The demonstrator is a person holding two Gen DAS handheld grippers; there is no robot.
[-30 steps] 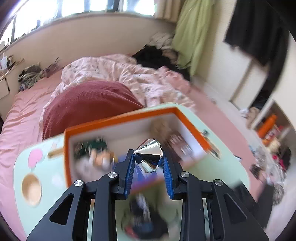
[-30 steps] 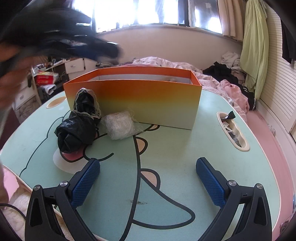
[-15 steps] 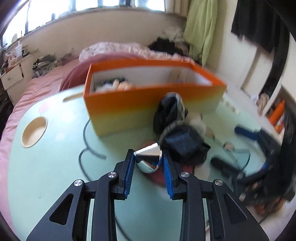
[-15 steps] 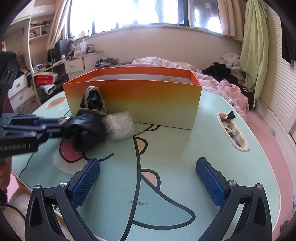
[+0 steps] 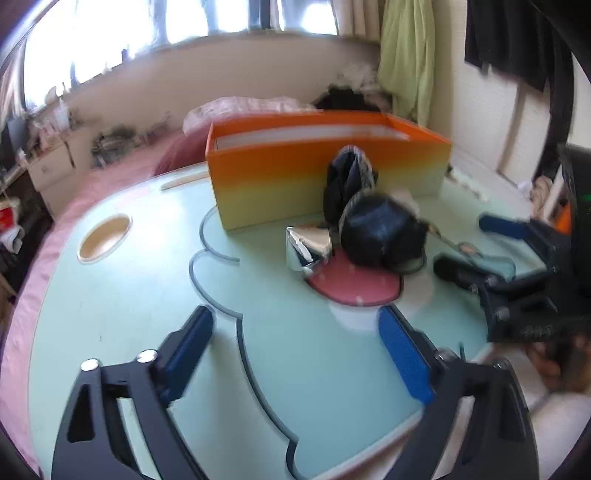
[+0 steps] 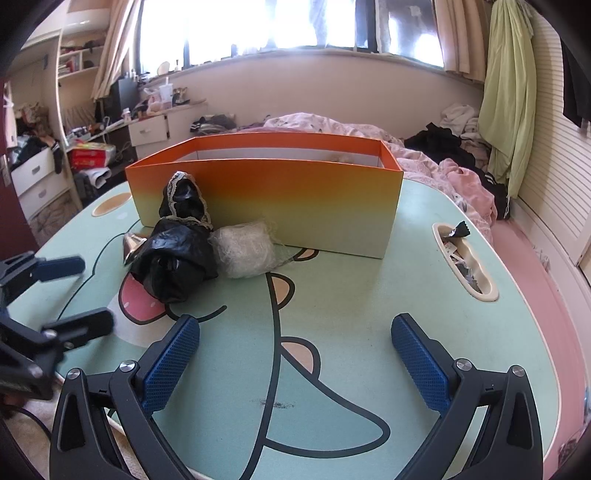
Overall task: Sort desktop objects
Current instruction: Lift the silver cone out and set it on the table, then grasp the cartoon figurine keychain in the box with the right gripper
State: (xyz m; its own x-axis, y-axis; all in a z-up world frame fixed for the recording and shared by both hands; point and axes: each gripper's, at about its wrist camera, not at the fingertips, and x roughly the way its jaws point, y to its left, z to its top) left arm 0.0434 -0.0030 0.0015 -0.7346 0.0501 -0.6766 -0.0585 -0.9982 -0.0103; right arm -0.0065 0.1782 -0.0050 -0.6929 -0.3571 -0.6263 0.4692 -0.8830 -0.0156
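While the left gripper (image 5: 295, 354) was spreading its jaws, nothing lay between them; the cone (image 5: 307, 246) sat free on the table (image 5: 129, 302) at mid-frame of the left view, tipped on its side and touching the black bag (image 5: 382, 236). Judged from this, the step was a release. It would go best if the jaws cleared the cone fully and drew straight away, since a shiny cone on its side could roll if nudged. The right gripper (image 6: 295, 362) hung with jaws wide apart and empty at the bottom of its own view. In that view the bag lay left of centre, a white bundle (image 6: 243, 251) beside it, both just before the orange box (image 6: 266, 192).

The table was pale green with a printed cartoon, a round hollow (image 5: 104, 238) at its left in the left view. Behind stood a bed (image 6: 369, 140) with pink bedding, bright windows (image 6: 295, 22) and a green cloth (image 6: 508, 85) hanging at upper right.
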